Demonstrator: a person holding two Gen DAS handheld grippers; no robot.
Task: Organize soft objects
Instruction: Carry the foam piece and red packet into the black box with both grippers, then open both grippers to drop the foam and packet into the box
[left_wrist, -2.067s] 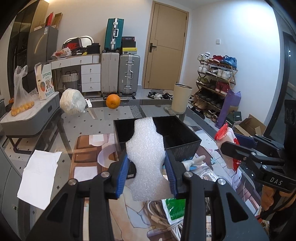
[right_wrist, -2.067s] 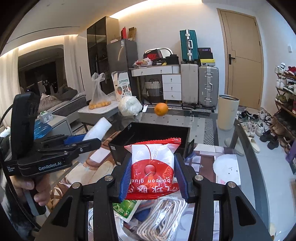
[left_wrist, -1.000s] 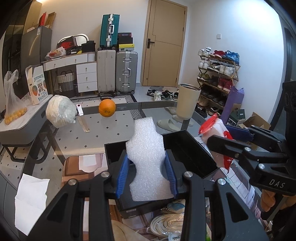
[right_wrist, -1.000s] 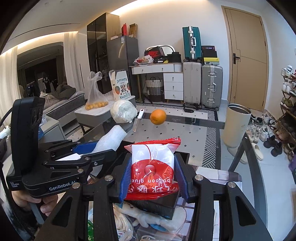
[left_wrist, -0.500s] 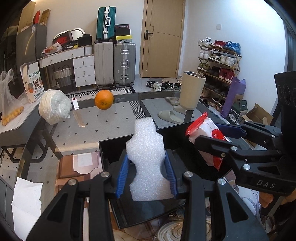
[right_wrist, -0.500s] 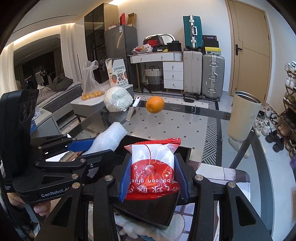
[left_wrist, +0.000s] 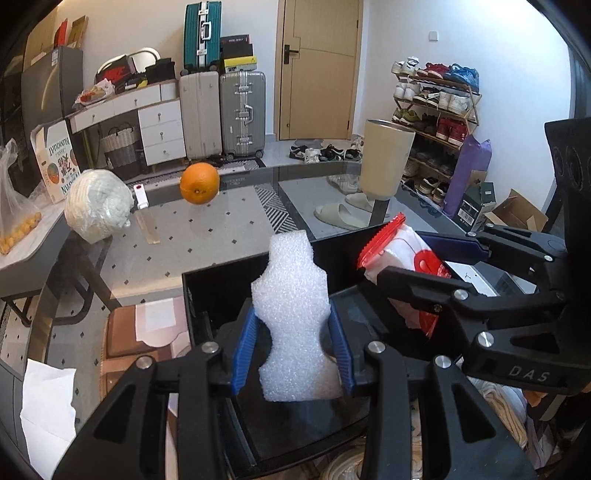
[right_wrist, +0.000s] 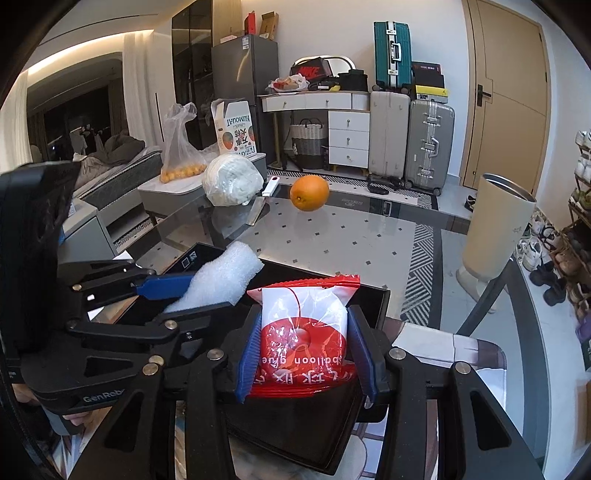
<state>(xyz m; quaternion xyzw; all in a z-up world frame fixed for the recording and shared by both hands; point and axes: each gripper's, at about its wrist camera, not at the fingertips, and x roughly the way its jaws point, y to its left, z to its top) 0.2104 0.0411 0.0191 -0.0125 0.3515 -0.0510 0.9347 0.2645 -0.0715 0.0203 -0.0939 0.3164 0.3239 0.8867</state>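
Observation:
My left gripper (left_wrist: 292, 349) is shut on a white foam piece (left_wrist: 293, 314), pinched at its waist between the blue pads, over the inside of the black bin (left_wrist: 207, 284). My right gripper (right_wrist: 306, 349) is shut on a red and white snack bag (right_wrist: 304, 328) and hangs over the same black bin (right_wrist: 373, 297). In the left wrist view the right gripper (left_wrist: 413, 275) with the snack bag (left_wrist: 402, 254) reaches in from the right. The right wrist view shows the left gripper (right_wrist: 192, 295) with the foam piece (right_wrist: 221, 277) at the left.
The bin stands on a glass table (left_wrist: 236, 214) with an orange (left_wrist: 200, 183), a white wrapped bundle (left_wrist: 98, 205) and a knife (right_wrist: 260, 208) farther back. Loose soft items and cords lie near the bin's front. A beige cylinder bin (right_wrist: 495, 229) stands on the floor at right.
Both grippers moved forward and down with their loads, from in front of the black bin to over its inside. The bin now looms larger and closer in both views.

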